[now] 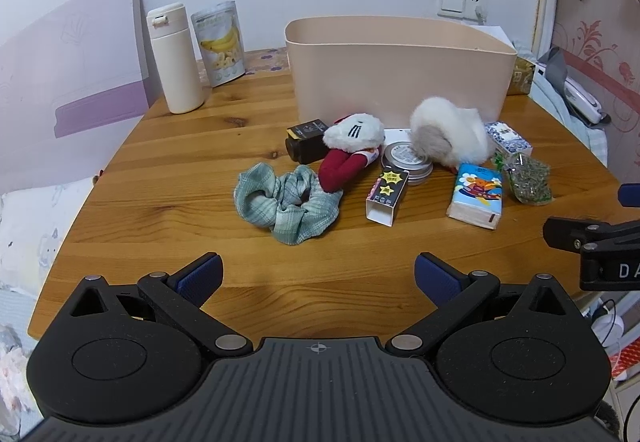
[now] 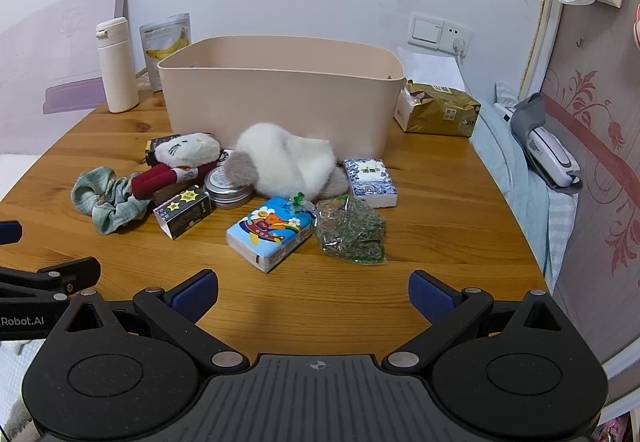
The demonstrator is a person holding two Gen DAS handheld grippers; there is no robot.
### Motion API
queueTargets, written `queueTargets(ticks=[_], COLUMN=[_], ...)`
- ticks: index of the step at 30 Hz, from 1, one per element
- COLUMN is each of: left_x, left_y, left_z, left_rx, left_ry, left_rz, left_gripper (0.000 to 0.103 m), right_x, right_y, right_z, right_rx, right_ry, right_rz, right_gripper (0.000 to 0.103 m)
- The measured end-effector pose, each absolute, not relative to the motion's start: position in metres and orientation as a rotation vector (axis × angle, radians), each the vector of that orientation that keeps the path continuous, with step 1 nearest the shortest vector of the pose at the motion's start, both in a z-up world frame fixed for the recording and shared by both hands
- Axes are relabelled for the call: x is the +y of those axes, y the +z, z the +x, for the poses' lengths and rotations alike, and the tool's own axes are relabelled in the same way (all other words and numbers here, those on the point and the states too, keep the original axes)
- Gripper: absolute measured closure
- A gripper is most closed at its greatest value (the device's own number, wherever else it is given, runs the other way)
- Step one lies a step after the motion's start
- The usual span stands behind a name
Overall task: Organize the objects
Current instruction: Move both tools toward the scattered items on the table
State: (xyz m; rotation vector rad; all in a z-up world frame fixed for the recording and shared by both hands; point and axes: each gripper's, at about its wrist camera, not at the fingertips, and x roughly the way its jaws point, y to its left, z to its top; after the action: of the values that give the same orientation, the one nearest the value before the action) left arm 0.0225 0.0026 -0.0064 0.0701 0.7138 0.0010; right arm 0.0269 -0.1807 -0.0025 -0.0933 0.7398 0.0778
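A beige bin [image 1: 400, 70] [image 2: 276, 98] stands at the back of the wooden table [image 1: 180, 178]. In front of it lie a green scrunchie [image 1: 286, 204] [image 2: 106, 202], a red-and-white plush [image 1: 350, 150] [image 2: 176, 162], a black box [image 1: 306, 140], a round tin [image 1: 406, 162] [image 2: 226, 188], a starred box [image 1: 386, 196] [image 2: 184, 212], a white fluffy item [image 1: 452, 138] [image 2: 284, 162], a cartoon tissue pack [image 1: 476, 196] [image 2: 270, 234], a blue-white pack [image 2: 370, 182] and a bag of dried herbs [image 2: 350, 230]. My left gripper [image 1: 318, 276] and right gripper [image 2: 314, 294] are open and empty, near the table's front edge.
A cream bottle [image 1: 174, 60] and a banana snack pouch [image 1: 222, 44] stand at the back left. A gold package [image 2: 438, 110] lies right of the bin. A bed with a white device [image 2: 550, 158] borders the table's right edge.
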Motion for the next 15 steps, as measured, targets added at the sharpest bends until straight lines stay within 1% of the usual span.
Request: queueTargets(ticks=[12,15], left_x=[0.01,0.012], left_y=[-0.014,-0.016], left_z=[0.041,0.05], left_rx=[0.713,0.719], left_ry=[0.031,0.039], left_rz=[0.064,0.072], left_gripper=[0.0,0.0], right_x=[-0.186,-0.189], right_y=[-0.012,-0.015], right_z=[0.038,0.044], right_rx=[0.766,0.78], right_ry=[0.088,0.09], right_rz=[-0.085,-0.08], right_gripper=[0.0,0.004])
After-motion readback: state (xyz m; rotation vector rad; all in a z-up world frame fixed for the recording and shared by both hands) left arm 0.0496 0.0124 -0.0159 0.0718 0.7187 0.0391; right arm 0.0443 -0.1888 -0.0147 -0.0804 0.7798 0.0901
